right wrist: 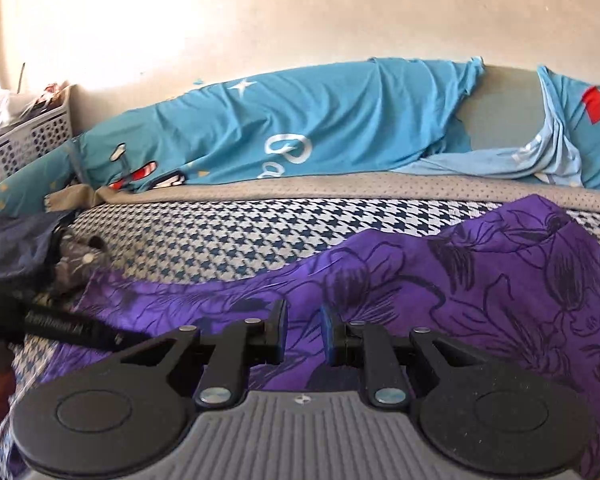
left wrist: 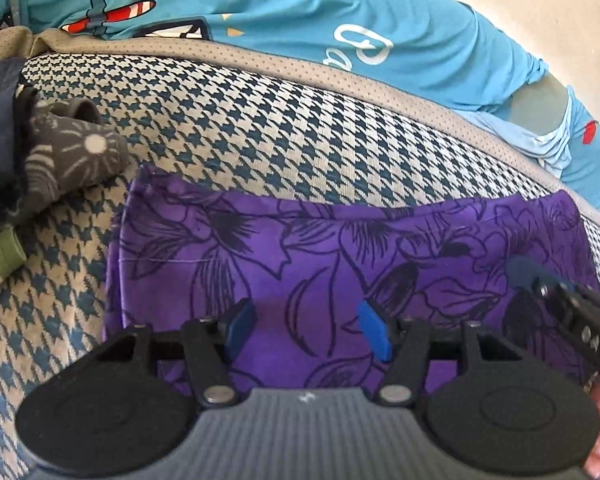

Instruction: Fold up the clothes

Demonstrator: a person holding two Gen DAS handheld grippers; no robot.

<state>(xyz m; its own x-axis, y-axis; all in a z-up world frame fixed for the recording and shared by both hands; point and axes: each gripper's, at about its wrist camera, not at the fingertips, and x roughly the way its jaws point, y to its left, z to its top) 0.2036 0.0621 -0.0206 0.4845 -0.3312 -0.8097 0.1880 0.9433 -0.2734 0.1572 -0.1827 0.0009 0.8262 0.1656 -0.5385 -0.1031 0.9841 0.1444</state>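
Purple flowered cloth (left wrist: 340, 248) lies spread on the houndstooth bed cover (left wrist: 260, 120). Left gripper (left wrist: 308, 328) tilts steeply down over it, jaws apart, nothing pinched. Right gripper (right wrist: 303, 338) angles lower across the cloth, jaws narrowed to a slim gap, whether they pinch fabric I cannot tell.

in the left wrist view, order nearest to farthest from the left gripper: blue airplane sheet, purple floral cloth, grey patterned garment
From the left gripper:
1. purple floral cloth, directly under the fingers
2. grey patterned garment, off to the left
3. blue airplane sheet, along the far edge
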